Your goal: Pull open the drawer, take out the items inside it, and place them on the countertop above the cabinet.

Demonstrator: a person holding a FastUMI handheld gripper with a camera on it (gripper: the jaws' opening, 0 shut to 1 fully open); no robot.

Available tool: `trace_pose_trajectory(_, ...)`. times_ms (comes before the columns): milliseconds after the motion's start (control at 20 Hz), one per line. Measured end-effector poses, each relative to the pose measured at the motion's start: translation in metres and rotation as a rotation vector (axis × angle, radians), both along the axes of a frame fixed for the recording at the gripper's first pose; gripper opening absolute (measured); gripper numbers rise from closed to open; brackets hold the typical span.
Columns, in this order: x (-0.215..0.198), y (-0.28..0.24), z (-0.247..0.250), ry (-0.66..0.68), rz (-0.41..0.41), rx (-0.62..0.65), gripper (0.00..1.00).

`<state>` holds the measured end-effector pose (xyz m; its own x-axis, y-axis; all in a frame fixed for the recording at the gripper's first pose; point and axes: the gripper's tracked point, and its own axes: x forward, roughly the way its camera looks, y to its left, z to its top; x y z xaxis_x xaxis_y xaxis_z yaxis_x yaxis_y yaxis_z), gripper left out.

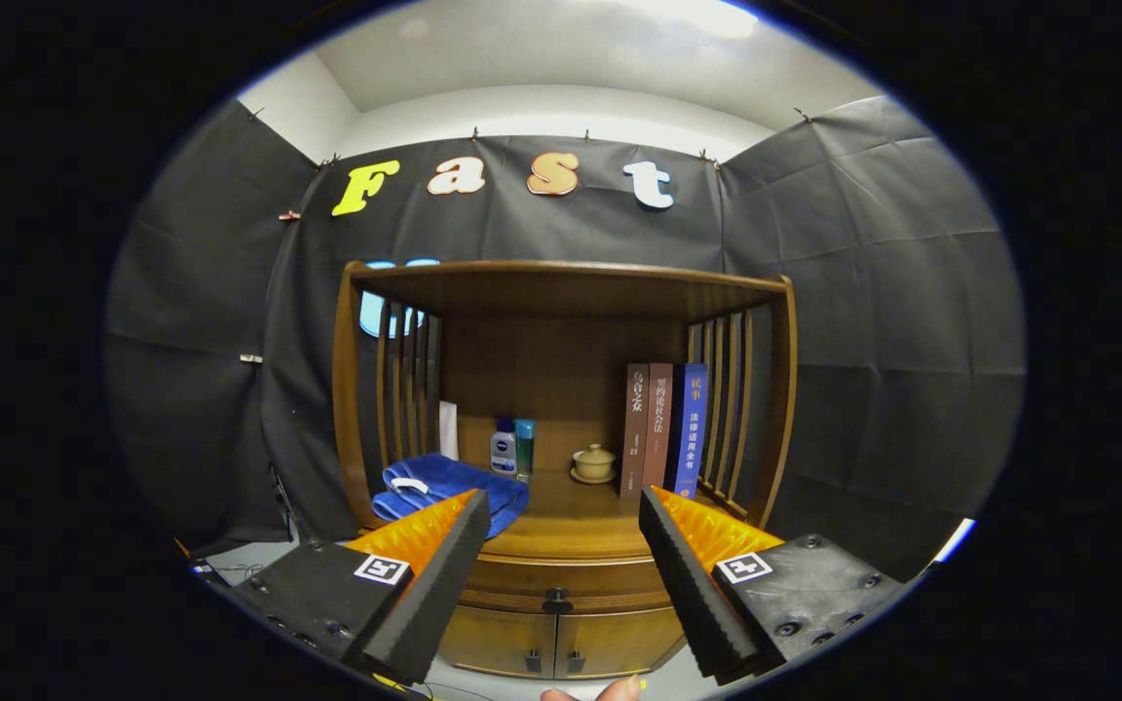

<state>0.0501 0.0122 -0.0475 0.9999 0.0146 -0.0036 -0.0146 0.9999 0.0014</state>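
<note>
Towel (449, 487), blue and folded, lies at the bench's (571, 526) left, then two bottles (512, 446), a small lidded pot (593, 462) and three upright books (663, 428) at the right. The claw (561, 516) gapes wide, holding nothing. The drawer (561, 582), shut, sits below the bench, between the fingers, its knob (557, 602) well ahead

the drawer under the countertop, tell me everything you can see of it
The drawer is a shallow, wide band of brown wood with a gently curved front, set just below the countertop and above two cabinet doors. A single small dark knob sits at the middle of its front. It looks fully shut, flush with the cabinet. Nothing touches it: the gripper is open, its fingers spread to either side and short of the front, hiding the drawer's two ends.
</note>
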Motion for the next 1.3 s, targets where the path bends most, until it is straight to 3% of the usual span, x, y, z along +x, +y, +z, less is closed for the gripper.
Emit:
trace_pose_trajectory(600, 0.077, 0.013, -0.165, 0.129, -0.007, 0.014, 0.99)
trace_pose_trajectory(1000, 0.115, 0.01, -0.231, 0.149, -0.021, 0.016, 0.97)
trace_pose_trajectory(1300, 0.119, 0.009, -0.25, 0.194, -0.007, 0.022, 0.51)
